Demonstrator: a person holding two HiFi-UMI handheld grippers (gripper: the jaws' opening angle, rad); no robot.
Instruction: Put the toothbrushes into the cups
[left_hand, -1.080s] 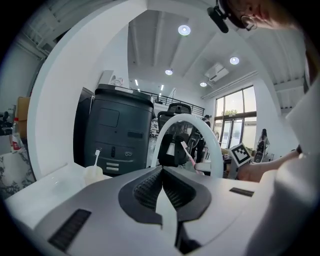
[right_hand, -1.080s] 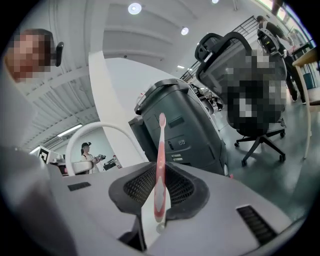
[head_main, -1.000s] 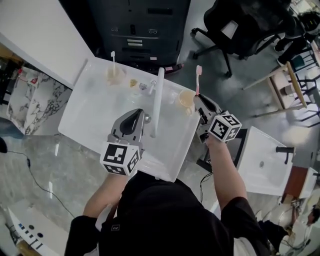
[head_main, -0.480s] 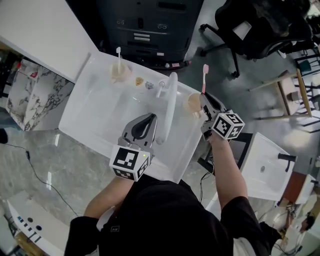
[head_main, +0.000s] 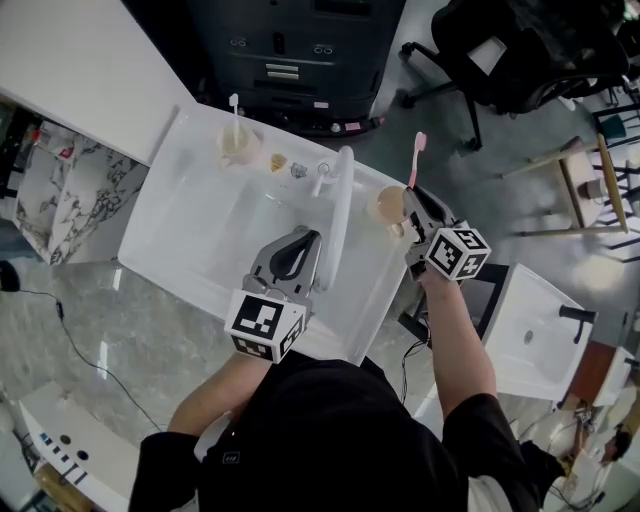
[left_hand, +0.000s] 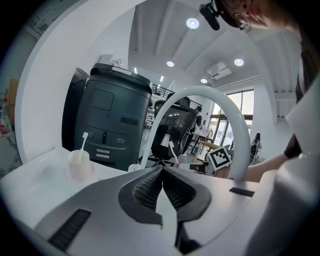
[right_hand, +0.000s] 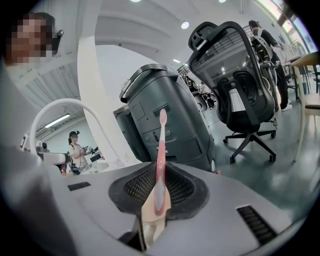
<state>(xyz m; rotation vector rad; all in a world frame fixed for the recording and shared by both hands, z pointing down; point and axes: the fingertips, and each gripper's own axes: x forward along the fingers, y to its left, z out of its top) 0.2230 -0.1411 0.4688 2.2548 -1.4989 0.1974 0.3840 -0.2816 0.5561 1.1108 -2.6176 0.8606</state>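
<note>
Clamped on the upright pink toothbrush, the right gripper holds it apparently just beside the beige cup on the sink rim, so its handle end needs centring over the mouth before release, while the left gripper hangs shut, empty.

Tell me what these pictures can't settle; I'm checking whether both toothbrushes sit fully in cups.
Pink toothbrush lower end: the right gripper covers it in the head view, the jaws gripping it in the right gripper view; whether it is in the right cup is hidden.
White toothbrush lower end: behind the wall of the left cup in head and left gripper views.
Small items by the faucet: too small in the head view to name.
</note>
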